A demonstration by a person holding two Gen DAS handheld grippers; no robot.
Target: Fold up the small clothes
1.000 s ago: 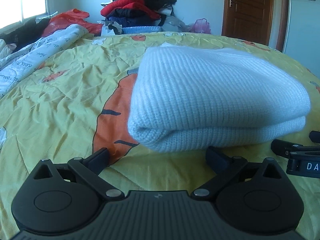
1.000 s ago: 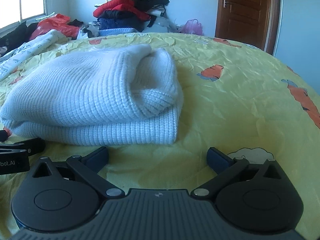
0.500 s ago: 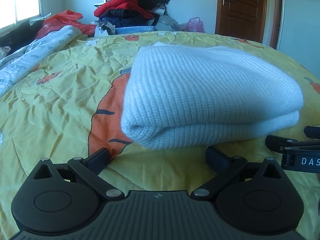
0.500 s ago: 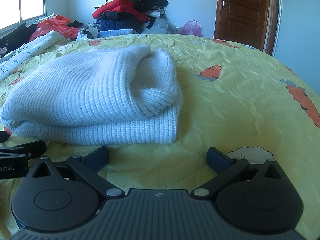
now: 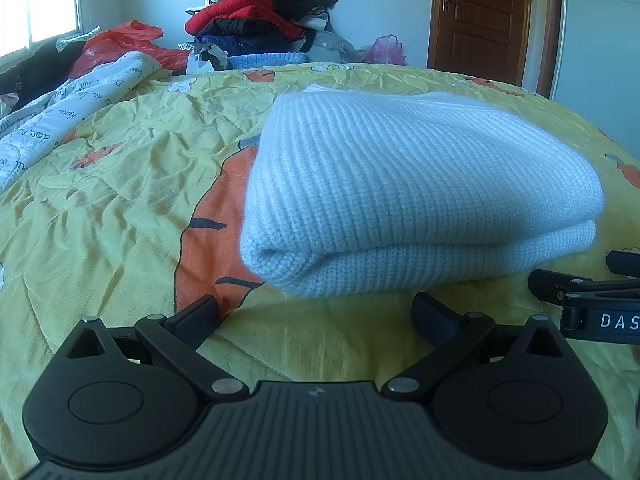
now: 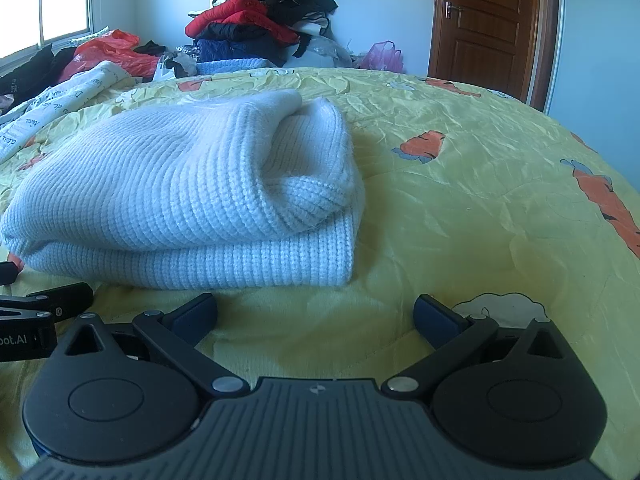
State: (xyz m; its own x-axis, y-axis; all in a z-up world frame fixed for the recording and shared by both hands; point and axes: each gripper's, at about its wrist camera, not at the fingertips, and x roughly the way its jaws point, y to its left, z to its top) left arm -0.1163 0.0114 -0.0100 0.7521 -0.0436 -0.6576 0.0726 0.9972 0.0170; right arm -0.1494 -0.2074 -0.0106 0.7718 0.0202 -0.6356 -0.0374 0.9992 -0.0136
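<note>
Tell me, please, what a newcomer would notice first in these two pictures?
First, the folded pale blue knit sweater lying on the yellow carrot-print bedspread, just ahead of the open left gripper and open right gripper. Then the heap of red and dark clothes against the far wall, left of the brown door.

1. Sweater (image 5: 416,200): one, pale blue knit, was folded on the bedspread (image 5: 120,208).
2. Grippers: two; left gripper (image 5: 316,312) and right gripper (image 6: 316,312), each had two fingers spread apart, both empty.
3. Bedspread: one, yellow, carrot print.
4. Clothes pile (image 6: 264,20): one heap; garments within were not countable.
5. Door (image 6: 486,24): one, brown wood.
6. Window (image 6: 44,4): one.
7. Red bag (image 5: 120,42): one.
8. Pink bag (image 6: 382,56): one.
</note>
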